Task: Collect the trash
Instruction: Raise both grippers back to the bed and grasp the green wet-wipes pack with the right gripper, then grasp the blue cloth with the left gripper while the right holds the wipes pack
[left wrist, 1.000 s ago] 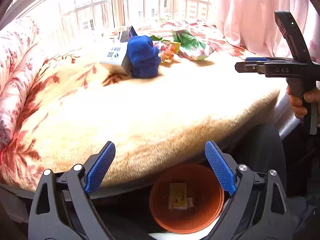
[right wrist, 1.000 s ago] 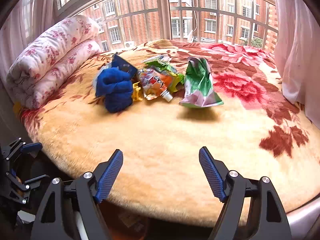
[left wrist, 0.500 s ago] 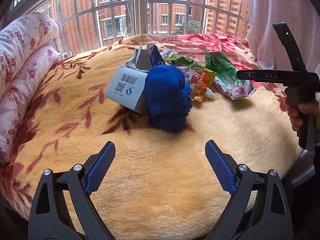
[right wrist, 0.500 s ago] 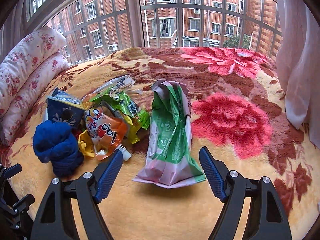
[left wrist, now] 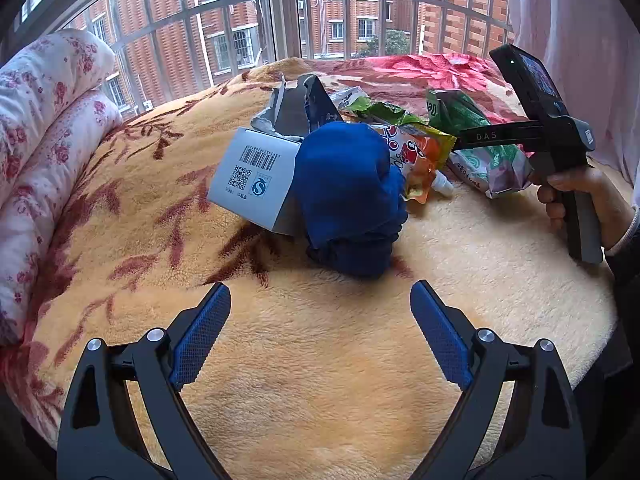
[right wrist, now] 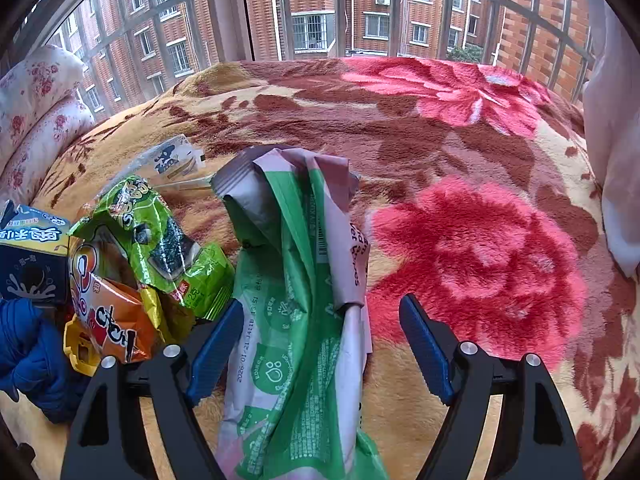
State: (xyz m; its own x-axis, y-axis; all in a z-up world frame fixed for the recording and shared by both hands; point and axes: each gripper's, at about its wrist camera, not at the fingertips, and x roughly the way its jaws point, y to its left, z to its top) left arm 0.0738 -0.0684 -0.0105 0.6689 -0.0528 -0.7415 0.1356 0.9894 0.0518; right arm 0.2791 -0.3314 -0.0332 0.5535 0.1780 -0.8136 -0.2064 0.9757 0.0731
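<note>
Right wrist: crumpled green-and-pink plastic wrapper (right wrist: 304, 320) lies between open right tongs (right wrist: 320, 340), untouched; left tongs (left wrist: 320, 332) open, empty.

Crumpled green wrapper (right wrist: 296, 320), orange pouch (right wrist: 108, 308), perhaps seaweed packet (right wrist: 160, 236), heaped on blanket (right wrist: 480, 128).

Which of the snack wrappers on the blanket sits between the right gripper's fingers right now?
The long green and pink crumpled wrapper. It lies between the open right gripper fingers, untouched; the orange pouch and lime-green packet sit off to its left.
</note>
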